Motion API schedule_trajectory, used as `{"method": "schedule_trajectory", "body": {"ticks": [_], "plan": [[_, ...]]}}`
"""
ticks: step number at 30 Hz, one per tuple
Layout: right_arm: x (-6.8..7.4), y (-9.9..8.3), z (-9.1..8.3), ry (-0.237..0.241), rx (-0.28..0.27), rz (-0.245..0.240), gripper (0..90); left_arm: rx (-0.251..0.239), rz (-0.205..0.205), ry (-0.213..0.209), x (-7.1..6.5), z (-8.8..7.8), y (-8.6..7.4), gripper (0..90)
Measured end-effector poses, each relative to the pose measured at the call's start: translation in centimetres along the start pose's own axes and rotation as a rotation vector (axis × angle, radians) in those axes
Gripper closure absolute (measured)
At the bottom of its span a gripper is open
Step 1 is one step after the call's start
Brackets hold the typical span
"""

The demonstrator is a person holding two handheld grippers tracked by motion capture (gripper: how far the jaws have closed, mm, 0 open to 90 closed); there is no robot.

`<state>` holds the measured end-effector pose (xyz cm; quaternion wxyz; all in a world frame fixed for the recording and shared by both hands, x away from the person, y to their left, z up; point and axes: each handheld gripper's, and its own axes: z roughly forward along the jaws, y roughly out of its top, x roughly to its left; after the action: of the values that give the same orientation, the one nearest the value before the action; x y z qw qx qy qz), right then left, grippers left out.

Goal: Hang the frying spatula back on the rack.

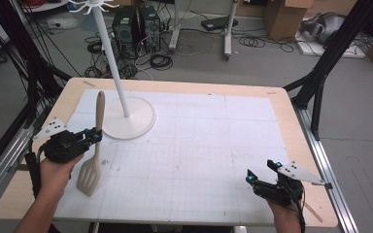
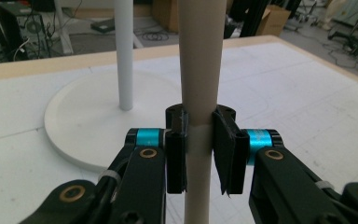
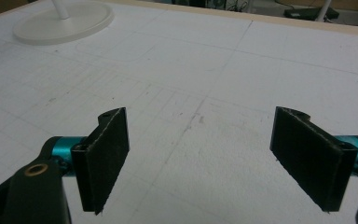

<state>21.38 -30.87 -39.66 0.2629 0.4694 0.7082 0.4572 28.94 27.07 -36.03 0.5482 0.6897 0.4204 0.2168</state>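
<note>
Beside the white stand (image 1: 126,119), a beige spatula (image 1: 93,150) is clamped upright by the left gripper (image 1: 97,136); hanging it likely calls for lifting hookward. The right gripper (image 1: 261,171) is held agape, empty.

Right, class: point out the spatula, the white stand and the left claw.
spatula (image 1: 89,175), high view, slotted blade.
white stand (image 1: 128,124), high view, round base.
left claw (image 2: 199,149), left gripper view, midway between fingertips clamping the handle.
</note>
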Motion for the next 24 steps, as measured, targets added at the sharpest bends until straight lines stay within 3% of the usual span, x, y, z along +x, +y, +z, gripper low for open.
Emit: {"method": "schedule_trajectory", "body": {"ticks": [7,15,24], "plan": [[0.1,0.1,0.0,0.000,-0.002,-0.001,18.3,-0.076,0.028,-0.026,-0.8,-0.9,1.0,75.4],[0.2,0.1,0.1,0.004,-0.004,-0.008,18.3,-0.137,0.066,-0.035,-1.8,-1.4,1.9,75.4],[0.2,0.2,0.1,0.003,-0.004,-0.005,18.3,-0.190,0.078,-0.066,-2.9,-1.8,2.7,75.4]]}}
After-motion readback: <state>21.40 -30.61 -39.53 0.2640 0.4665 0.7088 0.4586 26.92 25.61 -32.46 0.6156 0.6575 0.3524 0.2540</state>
